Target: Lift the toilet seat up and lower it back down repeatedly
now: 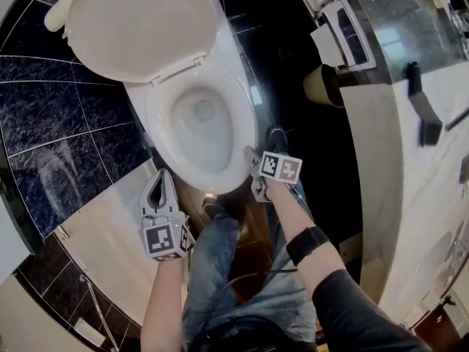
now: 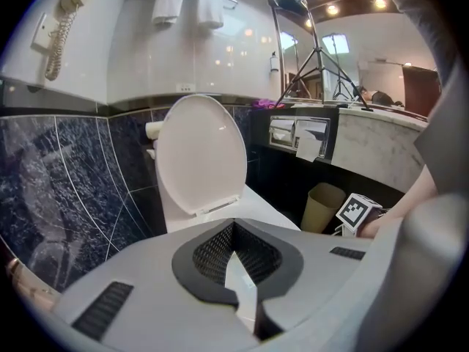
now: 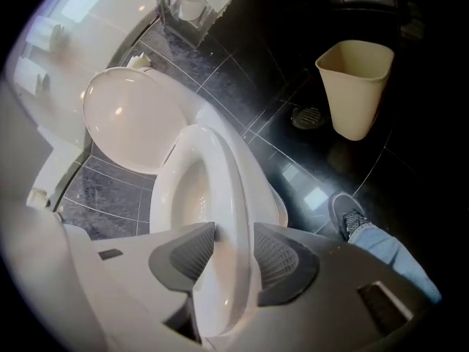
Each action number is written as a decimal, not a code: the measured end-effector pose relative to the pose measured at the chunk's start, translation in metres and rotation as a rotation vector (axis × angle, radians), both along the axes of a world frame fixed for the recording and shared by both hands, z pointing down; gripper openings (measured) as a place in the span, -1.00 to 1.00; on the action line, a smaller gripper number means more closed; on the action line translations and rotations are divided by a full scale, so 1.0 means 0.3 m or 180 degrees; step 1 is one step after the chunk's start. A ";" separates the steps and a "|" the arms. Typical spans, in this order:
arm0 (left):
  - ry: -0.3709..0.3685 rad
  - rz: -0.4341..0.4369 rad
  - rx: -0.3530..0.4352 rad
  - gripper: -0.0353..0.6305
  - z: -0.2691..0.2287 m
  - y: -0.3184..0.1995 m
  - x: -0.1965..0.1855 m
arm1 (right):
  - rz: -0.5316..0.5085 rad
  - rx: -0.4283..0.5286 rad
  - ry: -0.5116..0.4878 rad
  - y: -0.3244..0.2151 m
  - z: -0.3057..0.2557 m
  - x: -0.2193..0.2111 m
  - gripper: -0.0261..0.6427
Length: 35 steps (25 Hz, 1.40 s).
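A white toilet stands with its lid (image 1: 139, 20) raised against the wall and its seat (image 1: 242, 134) lying down on the bowl. My right gripper (image 1: 253, 169) is at the seat's front right. In the right gripper view its jaws (image 3: 233, 248) straddle the seat rim (image 3: 223, 189), a dark pad pressed on each side. My left gripper (image 1: 160, 176) hangs free to the left of the bowl's front, its tips together and nothing between them. From the left gripper (image 2: 234, 229) view the upright lid (image 2: 199, 156) lies straight ahead.
A beige waste bin (image 3: 357, 86) stands on the dark floor right of the toilet, near a floor drain (image 3: 308, 116). A paper holder (image 2: 297, 134) hangs on the counter's side. The person's shoe (image 3: 350, 218) and legs (image 1: 220, 270) are close in front. Dark tiled wall at the left.
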<state>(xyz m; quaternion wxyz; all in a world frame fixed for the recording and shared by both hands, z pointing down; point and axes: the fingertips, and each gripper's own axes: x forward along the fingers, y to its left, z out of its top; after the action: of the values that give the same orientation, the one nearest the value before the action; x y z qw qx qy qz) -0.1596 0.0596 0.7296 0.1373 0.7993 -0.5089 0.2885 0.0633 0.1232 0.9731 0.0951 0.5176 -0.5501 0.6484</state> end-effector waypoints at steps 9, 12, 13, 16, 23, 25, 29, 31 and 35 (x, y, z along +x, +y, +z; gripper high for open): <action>0.0010 -0.0024 -0.0069 -0.89 0.038 0.018 -0.008 | 0.0117 0.0072 -0.0218 -0.012 -0.009 -0.003 -0.49; 0.0053 -0.0073 -0.0095 -0.89 0.040 0.022 0.004 | 0.0195 0.0046 -0.0270 -0.010 -0.004 0.002 -0.49; 0.0078 -0.0105 -0.0130 -0.89 0.035 0.021 0.013 | 0.0191 0.0046 -0.0283 -0.008 -0.003 0.004 -0.49; 0.0096 -0.0131 -0.0171 -0.89 0.034 0.023 0.019 | 0.0155 0.0026 -0.0298 -0.005 -0.001 0.004 -0.50; 0.0055 -0.0034 -0.0171 -0.89 0.061 0.055 0.008 | 0.0183 -0.0016 -0.0430 -0.016 -0.053 0.002 -0.52; 0.0062 -0.0028 -0.0203 -0.89 0.052 0.061 0.019 | 0.0118 -0.0028 -0.0428 -0.013 -0.077 0.004 -0.53; 0.0106 -0.0122 -0.0320 -0.89 0.011 0.086 0.038 | 0.0067 -0.0086 -0.0447 -0.009 -0.138 0.009 -0.53; 0.0100 -0.0109 -0.0375 -0.89 -0.005 0.126 0.032 | 0.0027 -0.0115 -0.0446 -0.012 -0.177 0.010 -0.54; 0.0016 -0.0065 -0.0616 -0.89 0.007 0.282 -0.011 | 0.0084 -0.0176 -0.0504 -0.040 -0.268 0.011 -0.55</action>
<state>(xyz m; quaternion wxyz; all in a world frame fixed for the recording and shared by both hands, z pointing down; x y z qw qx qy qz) -0.1628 0.1443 0.7317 0.2181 0.7779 -0.4863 0.3330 0.0667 0.1114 0.8926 0.0571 0.4691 -0.5308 0.7035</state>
